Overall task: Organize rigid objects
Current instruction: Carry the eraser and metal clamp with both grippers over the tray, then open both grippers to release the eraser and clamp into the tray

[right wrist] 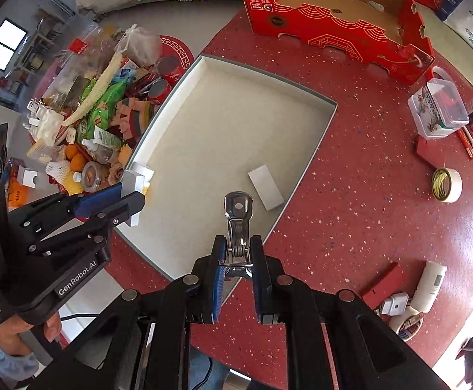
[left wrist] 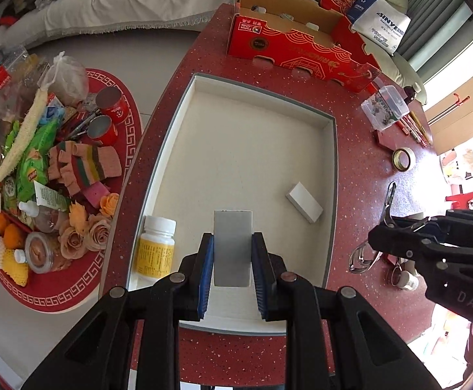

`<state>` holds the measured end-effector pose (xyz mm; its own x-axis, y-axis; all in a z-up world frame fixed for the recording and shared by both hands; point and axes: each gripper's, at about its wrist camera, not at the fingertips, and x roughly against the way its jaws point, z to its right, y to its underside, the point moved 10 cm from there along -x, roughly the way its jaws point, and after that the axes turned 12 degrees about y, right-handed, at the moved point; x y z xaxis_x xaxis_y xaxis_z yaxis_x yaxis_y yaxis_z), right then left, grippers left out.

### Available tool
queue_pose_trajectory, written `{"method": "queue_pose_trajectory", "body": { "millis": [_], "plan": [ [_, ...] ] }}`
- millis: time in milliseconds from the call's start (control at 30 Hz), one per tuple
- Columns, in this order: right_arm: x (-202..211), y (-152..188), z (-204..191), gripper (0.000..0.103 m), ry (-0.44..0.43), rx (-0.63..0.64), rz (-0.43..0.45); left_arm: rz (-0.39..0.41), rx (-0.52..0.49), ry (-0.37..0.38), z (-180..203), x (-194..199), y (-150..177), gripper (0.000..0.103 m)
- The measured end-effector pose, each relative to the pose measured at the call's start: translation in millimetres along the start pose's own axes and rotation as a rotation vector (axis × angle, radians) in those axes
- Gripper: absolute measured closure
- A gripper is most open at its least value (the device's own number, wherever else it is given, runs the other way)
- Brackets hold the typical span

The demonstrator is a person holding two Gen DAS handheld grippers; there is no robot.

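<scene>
I am mid-placement: my left gripper [left wrist: 232, 261] is clamped on a white block [left wrist: 232, 247] above the near end of the tray [left wrist: 184, 104], and my right gripper [right wrist: 239, 261] is clamped on a metal clip [right wrist: 238, 224] over the tray's near edge. Next, I judge, both need lowering and releasing inside. The tray holds 2 things — a pill bottle [left wrist: 156, 248] in its near-left corner, a small white box [left wrist: 304, 202] by its right wall.

1. "GenRobot.AI" is printed in white on the left gripper [right wrist: 113, 201], seen to the left of the right claw.
2. "DAS" stands on the right gripper [left wrist: 396, 237], seen to the right of the left claw.
3. "SINYE…" is printed on the white-and-blue bag [left wrist: 381, 21], far ahead and right of the left claw.
</scene>
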<state>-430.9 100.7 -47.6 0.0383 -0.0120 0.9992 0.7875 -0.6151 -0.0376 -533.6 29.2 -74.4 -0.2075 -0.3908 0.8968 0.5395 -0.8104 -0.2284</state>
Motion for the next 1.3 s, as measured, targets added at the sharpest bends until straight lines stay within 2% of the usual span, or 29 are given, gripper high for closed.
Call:
{"method": "queue_pose_trajectory", "body": {
  "millis": [267,533,667,1033,1300],
  "plan": [
    [-23,-26,-10,0.087,-0.027,-0.037,-0.036,-0.017,0.011,-0.025,-9,-29,-20,0.079],
    [-65,-14,-21,0.087,-0.047,-0.059,-0.127,-0.076,0.026,-0.064,-20,-55,-1,0.079],
    [-73,-17,-21,0.087,-0.046,-0.071,-0.133,-0.084,0.037,-0.077,-26,-59,0,0.079],
    [-74,-54,-7,0.087,-0.004,-0.088,-0.098,-0.063,0.031,-0.085,-24,-67,-34,0.079],
    [-82,-56,-5,0.087,0.002,-0.089,-0.104,-0.094,0.012,-0.107,-18,-77,-32,0.076]
  ]
}}
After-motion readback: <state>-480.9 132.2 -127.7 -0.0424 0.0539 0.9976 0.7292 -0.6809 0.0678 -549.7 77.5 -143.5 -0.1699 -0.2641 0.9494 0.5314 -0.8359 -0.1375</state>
